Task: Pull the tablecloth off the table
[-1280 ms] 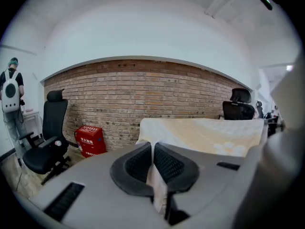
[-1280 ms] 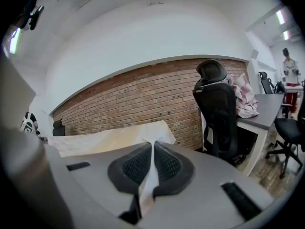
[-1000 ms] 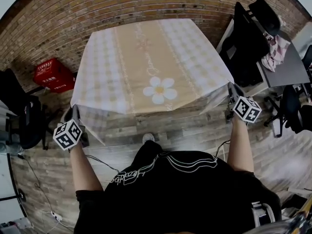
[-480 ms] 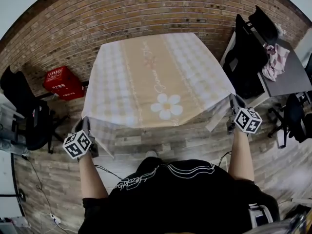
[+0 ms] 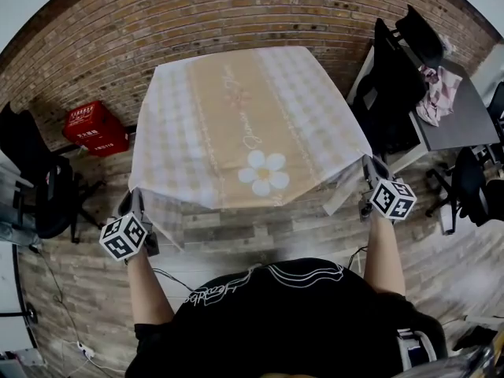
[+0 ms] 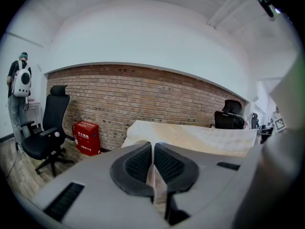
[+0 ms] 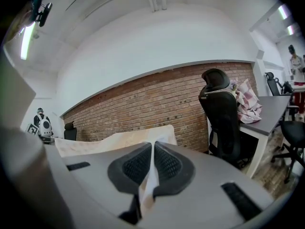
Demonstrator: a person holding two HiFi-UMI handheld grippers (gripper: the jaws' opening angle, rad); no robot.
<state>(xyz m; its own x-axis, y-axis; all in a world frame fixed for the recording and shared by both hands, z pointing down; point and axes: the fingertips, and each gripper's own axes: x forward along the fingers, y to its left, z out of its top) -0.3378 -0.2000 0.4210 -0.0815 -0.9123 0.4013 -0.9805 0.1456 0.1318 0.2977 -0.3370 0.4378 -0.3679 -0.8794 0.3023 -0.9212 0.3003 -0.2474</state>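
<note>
both jaws clamped on tablecloth [image 5: 252, 124] corners: left gripper [image 5: 135, 208], right gripper [image 5: 367, 170]. cloth covers the desk. brick wall [image 5: 197, 22] behind, wood floor [image 5: 260, 227].

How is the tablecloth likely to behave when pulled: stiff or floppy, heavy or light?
Probably floppy: the tablecloth droops in folds toward the left tool and right tool. Likely light and thin: both shut tools hold it by narrow pinched folds.

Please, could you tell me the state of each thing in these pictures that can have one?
tablecloth: spread over the table, both near corners gripped.
left tool: shut on one near tablecloth corner.
right tool: shut on the other near corner.
red box: upright on the floor.
</note>
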